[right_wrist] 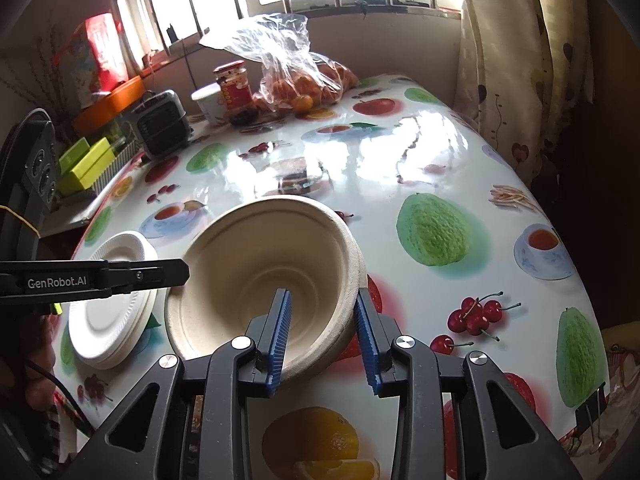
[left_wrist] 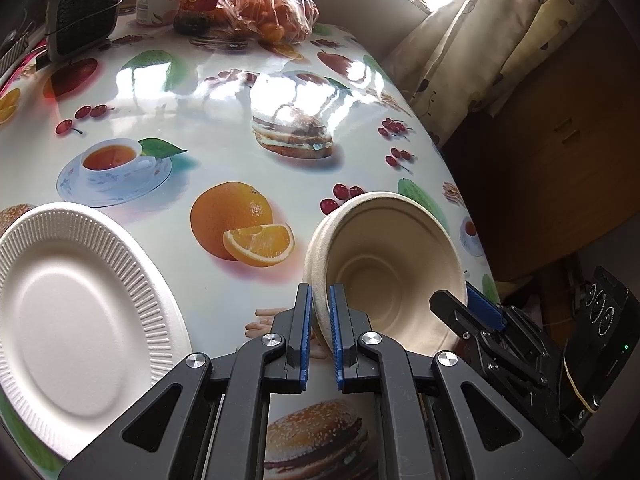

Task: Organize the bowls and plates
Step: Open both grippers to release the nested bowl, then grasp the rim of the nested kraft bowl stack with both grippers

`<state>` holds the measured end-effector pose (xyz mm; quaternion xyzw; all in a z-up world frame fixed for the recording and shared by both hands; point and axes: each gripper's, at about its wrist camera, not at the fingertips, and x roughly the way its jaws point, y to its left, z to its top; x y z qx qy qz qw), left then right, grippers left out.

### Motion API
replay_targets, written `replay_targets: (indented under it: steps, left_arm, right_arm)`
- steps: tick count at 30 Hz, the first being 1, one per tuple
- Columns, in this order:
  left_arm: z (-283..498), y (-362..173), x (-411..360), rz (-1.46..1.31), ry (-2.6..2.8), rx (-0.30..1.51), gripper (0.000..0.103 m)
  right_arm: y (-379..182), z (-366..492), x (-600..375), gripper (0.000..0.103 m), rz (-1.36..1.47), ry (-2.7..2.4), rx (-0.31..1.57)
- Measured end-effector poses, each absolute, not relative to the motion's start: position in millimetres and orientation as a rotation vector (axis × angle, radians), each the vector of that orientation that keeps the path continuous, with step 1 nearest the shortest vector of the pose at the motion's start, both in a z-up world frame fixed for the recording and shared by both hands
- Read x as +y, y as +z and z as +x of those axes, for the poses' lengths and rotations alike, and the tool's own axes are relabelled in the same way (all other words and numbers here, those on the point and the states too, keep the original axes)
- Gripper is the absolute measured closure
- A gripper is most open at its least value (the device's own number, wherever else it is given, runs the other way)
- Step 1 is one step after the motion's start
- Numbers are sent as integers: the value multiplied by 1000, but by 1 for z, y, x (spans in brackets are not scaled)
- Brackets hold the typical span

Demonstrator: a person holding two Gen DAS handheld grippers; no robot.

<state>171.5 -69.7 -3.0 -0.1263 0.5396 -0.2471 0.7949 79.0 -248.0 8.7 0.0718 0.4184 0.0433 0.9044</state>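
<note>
A beige paper bowl (left_wrist: 384, 272) is held tilted above the fruit-print table, between both grippers. My left gripper (left_wrist: 320, 320) is shut on the bowl's left rim. My right gripper (right_wrist: 324, 320) straddles the bowl's (right_wrist: 264, 272) right rim, one finger inside and one outside; its jaws stand somewhat apart and contact is unclear. The right gripper also shows in the left wrist view (left_wrist: 472, 304). A white ridged paper plate (left_wrist: 80, 312) lies on the table to the left; in the right wrist view it looks like a stack of plates (right_wrist: 112, 300).
At the table's far end stand a bag of oranges (right_wrist: 300, 76), a red-labelled jar (right_wrist: 234, 88), a white tub (right_wrist: 208, 102) and a small grey heater (right_wrist: 162, 124). Curtains (right_wrist: 516, 60) hang on the right. The table edge (left_wrist: 472, 208) runs close by on the right.
</note>
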Motion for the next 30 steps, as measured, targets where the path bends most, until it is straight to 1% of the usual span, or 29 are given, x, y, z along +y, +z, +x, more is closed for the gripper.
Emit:
replay_targets:
  steps: [13, 16, 20, 21, 23, 24, 26, 30]
  left_arm:
    - [172, -1, -71, -258, -530, 1152, 94]
    - [172, -1, -72, -245, -524, 1148, 93]
    - [171, -1, -72, -233, -523, 1145, 84]
    - [171, -1, -73, -229, -521, 1144, 83]
    - [170, 0, -74, -212, -511, 1137, 76]
    - [170, 0, -75, -203, -509, 1131, 73]
    - [169, 1, -75, -194, -509, 1124, 68]
    - [168, 1, -77, -175, -504, 1112, 67]
  right_arm:
    - [7, 81, -252, 70, 149, 82, 866]
    - [7, 81, -252, 66, 152, 78, 864]
    - [7, 80, -252, 65, 153, 78, 862]
    - [7, 80, -253, 63, 154, 79, 862]
    - [7, 80, -253, 58, 162, 77, 859]
    - [7, 80, -255, 56, 165, 77, 858]
    - [7, 79, -256, 55, 171, 77, 856]
    - [7, 79, -260, 53, 187, 73, 854]
